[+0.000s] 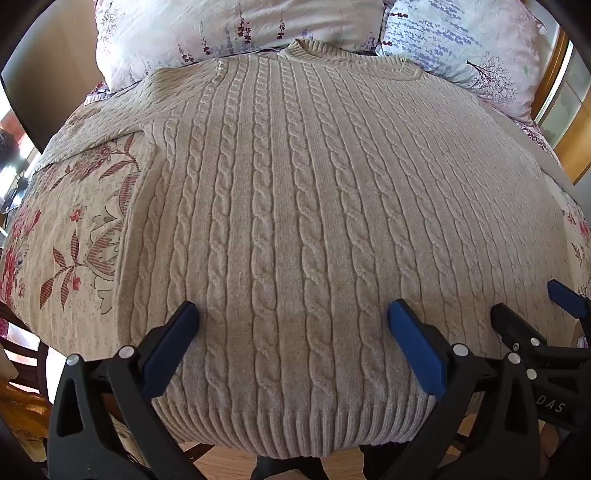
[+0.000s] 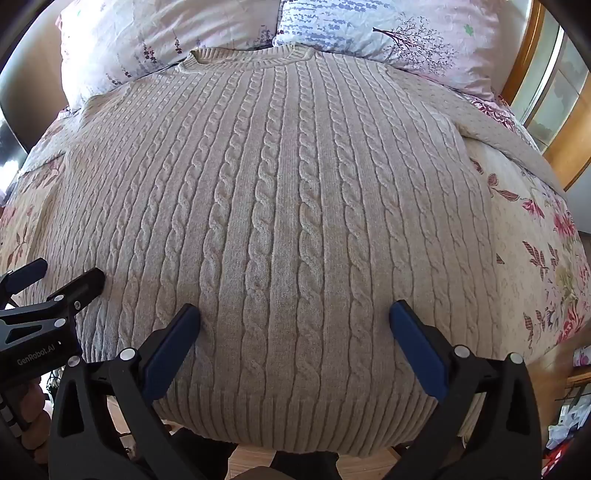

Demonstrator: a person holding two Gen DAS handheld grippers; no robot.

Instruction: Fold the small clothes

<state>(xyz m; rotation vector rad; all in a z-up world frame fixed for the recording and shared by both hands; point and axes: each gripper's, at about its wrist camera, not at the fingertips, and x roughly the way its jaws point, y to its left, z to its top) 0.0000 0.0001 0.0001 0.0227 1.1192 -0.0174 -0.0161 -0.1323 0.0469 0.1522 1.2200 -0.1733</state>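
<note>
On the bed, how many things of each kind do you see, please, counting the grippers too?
Beige cable-knit sweater: 1
Floral pillows, one pale pink, one with blue print: 2
Floral bedspread: 1
Open black grippers with blue pads, left gripper, right gripper: 2
Total: 6

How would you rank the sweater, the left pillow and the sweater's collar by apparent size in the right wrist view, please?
1. Sweater, filling most of the view.
2. Left pillow, though partly cropped and farther away.
3. Collar.
</note>
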